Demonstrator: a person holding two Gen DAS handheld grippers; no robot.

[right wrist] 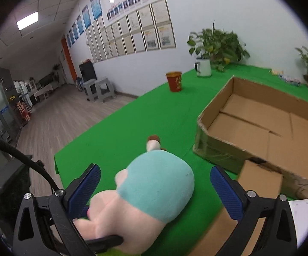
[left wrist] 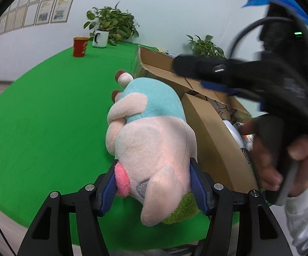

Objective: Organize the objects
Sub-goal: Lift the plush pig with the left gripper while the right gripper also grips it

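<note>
Green cloth [left wrist: 36,117] covers the table, with a cardboard box [right wrist: 260,128] on it. Left gripper [left wrist: 154,183] is clamped on the head of a plush pig [left wrist: 151,140] lying just beside the box. Right gripper [right wrist: 156,183] stands wide apart above the pig's body, pads clear of it

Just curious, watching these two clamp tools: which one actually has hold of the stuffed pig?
The left gripper: its blue pads press both sides of the plush pig at the head. The right gripper stands open, its pads clear of the toy.
</note>
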